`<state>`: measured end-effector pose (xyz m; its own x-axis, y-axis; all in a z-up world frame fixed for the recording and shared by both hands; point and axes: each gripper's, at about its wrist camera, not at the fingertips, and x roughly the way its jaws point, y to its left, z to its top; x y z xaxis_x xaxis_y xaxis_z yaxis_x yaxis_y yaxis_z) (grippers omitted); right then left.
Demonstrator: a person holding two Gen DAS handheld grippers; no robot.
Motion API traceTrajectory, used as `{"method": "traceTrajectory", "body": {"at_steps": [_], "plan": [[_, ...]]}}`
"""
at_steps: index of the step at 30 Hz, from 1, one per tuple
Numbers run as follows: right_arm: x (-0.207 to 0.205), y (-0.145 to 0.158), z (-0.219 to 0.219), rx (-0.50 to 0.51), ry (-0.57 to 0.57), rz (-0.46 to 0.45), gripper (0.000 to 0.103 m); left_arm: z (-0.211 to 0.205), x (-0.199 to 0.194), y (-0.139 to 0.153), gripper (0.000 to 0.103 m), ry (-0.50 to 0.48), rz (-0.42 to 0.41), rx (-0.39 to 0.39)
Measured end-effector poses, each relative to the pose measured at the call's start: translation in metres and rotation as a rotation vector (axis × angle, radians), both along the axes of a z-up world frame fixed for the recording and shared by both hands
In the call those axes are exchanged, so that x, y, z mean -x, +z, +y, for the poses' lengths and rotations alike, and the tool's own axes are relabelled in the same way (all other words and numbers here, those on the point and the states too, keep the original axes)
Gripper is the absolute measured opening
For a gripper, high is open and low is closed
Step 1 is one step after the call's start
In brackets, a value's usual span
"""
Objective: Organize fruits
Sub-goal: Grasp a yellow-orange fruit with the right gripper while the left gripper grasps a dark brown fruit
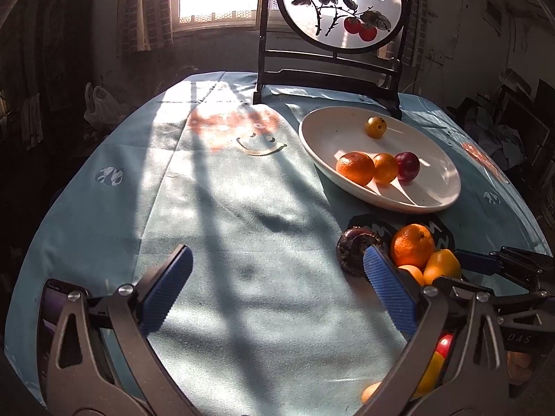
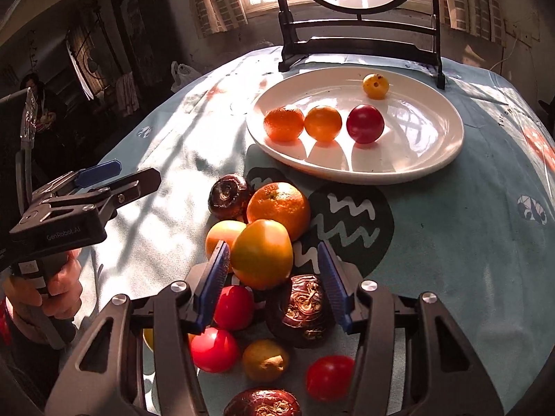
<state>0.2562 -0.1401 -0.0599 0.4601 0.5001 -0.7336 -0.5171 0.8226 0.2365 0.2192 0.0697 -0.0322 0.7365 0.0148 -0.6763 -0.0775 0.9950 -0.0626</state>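
The right tool (image 2: 274,287) is held open and empty over the fruit pile (image 2: 263,263) on the counter (image 2: 451,242), just short of the white plate (image 2: 416,159) where four fruits are set; the left tool (image 1: 277,291) is spread wide, nothing gripped.

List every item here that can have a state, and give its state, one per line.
Left hand-held gripper: open, empty, over bare cloth.
Right hand-held gripper: open, straddling the fruit pile.
White plate: holds four fruits.
Pile: loose on the tablecloth, not yet on the plate.
Painted screen: upright.
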Motion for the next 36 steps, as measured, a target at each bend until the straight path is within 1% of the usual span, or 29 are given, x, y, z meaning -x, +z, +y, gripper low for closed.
{"method": "traceTrajectory", "body": {"at_steps": [2,3,6,9,13,14,15,16,17,18,20,24,28,30,32,33,35,36], "plan": [[0.0,-0.002,0.001,-0.011,0.013,0.013,0.04,0.001,0.0,0.0,0.101,0.003,0.002,0.002],[0.001,-0.002,0.002,-0.016,0.022,0.012,0.038,0.001,0.0,-0.001,0.101,0.004,0.003,0.003],[0.004,-0.002,0.002,-0.018,0.024,0.003,0.037,0.001,-0.001,-0.003,0.101,0.002,0.01,0.007],[0.003,0.006,-0.01,-0.087,-0.002,0.012,0.037,-0.001,-0.002,-0.005,0.101,-0.012,0.014,0.016],[0.002,0.02,-0.034,-0.169,-0.085,-0.011,0.037,-0.009,-0.008,-0.009,0.098,-0.063,0.028,0.015],[0.001,0.021,-0.039,-0.181,-0.101,-0.006,0.037,-0.011,-0.011,-0.011,0.093,-0.087,0.041,0.02],[-0.001,0.022,-0.043,-0.19,-0.115,0.001,0.037,-0.014,-0.015,-0.013,0.085,-0.109,0.054,0.022],[-0.003,0.021,-0.045,-0.194,-0.128,0.009,0.037,-0.016,-0.019,-0.015,0.08,-0.126,0.065,0.018],[-0.004,0.021,-0.047,-0.196,-0.138,0.015,0.037,-0.019,-0.023,-0.017,0.072,-0.145,0.076,0.009],[-0.005,0.02,-0.048,-0.195,-0.146,0.019,0.037,-0.022,-0.026,-0.019,0.067,-0.168,0.088,0.002],[-0.006,0.02,-0.049,-0.195,-0.152,0.026,0.037,-0.027,-0.032,-0.024,0.064,-0.205,0.105,-0.007],[-0.005,0.02,-0.049,-0.196,-0.153,0.028,0.037,-0.037,-0.043,-0.03,0.064,-0.255,0.128,-0.022],[-0.005,0.019,-0.05,-0.194,-0.154,0.036,0.037,-0.048,-0.052,-0.034,0.063,-0.317,0.146,-0.006],[-0.006,0.018,-0.05,-0.194,-0.157,0.042,0.037,-0.052,-0.054,-0.035,0.062,-0.348,0.152,0.02],[-0.006,0.017,-0.051,-0.196,-0.16,0.047,0.037,-0.054,-0.055,-0.035,0.062,-0.343,0.152,0.008],[-0.006,0.016,-0.051,-0.195,-0.162,0.049,0.037,-0.053,-0.055,-0.036,0.062,-0.34,0.152,0.014],[-0.006,0.016,-0.051,-0.193,-0.163,0.052,0.037,-0.045,-0.055,-0.038,0.062,-0.324,0.168,0.055],[-0.006,0.016,-0.051,-0.193,-0.163,0.053,0.037,-0.041,-0.055,-0.039,0.059,-0.319,0.18,0.078]]}}
